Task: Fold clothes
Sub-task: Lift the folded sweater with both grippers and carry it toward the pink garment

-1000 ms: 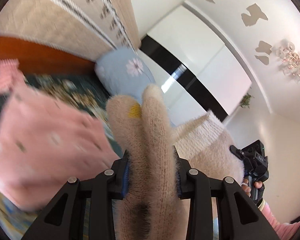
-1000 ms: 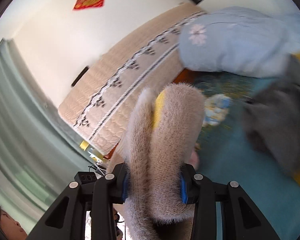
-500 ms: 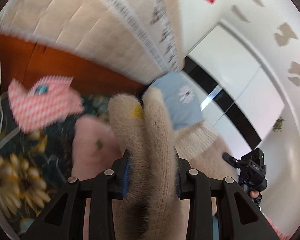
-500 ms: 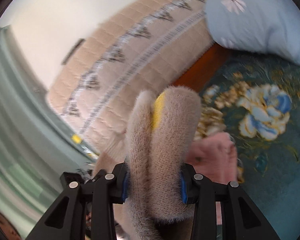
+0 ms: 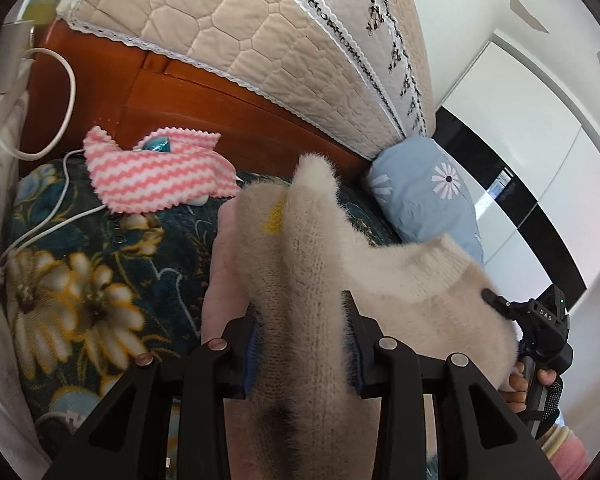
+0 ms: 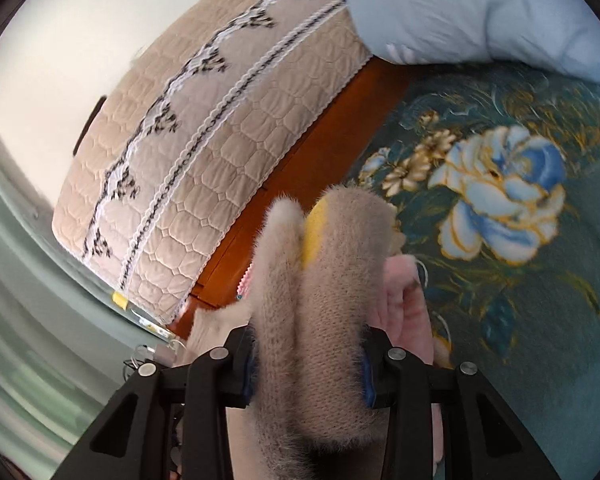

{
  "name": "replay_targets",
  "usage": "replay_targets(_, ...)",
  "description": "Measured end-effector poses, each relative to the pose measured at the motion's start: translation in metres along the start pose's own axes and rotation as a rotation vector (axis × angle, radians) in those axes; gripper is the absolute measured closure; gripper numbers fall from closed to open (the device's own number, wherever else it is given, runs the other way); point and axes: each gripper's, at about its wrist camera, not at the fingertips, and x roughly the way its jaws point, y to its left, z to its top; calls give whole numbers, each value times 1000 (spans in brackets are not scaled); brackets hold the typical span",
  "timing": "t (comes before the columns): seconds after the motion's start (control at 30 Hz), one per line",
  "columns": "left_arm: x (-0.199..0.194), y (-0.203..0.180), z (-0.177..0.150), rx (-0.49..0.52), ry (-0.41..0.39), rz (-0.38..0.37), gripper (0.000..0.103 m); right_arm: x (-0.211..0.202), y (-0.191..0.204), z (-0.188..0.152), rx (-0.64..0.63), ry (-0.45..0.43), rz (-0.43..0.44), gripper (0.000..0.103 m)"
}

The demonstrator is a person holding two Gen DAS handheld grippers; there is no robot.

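Note:
A fuzzy beige sweater (image 5: 300, 264) with a yellow patch fills the middle of the left wrist view. My left gripper (image 5: 302, 344) is shut on a bunched fold of it. The sweater stretches right toward my right gripper's body (image 5: 540, 328), held in a hand. In the right wrist view my right gripper (image 6: 308, 360) is shut on another fold of the same sweater (image 6: 324, 280). A pink garment (image 6: 404, 300) lies just under the sweater on the bed; it also shows in the left wrist view (image 5: 220, 280).
The bed has a dark teal floral blanket (image 5: 100, 280) (image 6: 500, 240). A pink-and-white striped cloth (image 5: 156, 172) and a white cable (image 5: 56, 216) lie near the wooden headboard (image 5: 204, 108). A quilted beige cover (image 5: 300, 40) and a light blue pillow (image 5: 420, 192) are behind.
Both grippers, still shut on the sweater, have swung down toward the bed and the headboard. The pink garment now lies directly under the sweater.

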Motion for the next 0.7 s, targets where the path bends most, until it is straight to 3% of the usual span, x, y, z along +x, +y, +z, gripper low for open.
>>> replay_targets(0.1,-8,-6,1,28,-41,-14,71,6,-23,-10,69,5,-17,63)
replay_targets(0.2,-22,-15,3,74,-100,-31,72,6,-35,-16,139,-9,37,62)
replay_targets(0.3,-38,-17,7,97,-179,-13,72,8,-18,-14,90,4,67,62)
replay_targets(0.47,-16,2,6,38,-49,108,69,21,-5,-18,11,48,4,60)
replay_targets(0.6,-10,-2,3,75,-24,132,64,18,-29,-19,111,44,2,59)
replay_targets(0.7,-11,2,4,49,-2,139,59,16,-25,-15,113,55,-23,55)
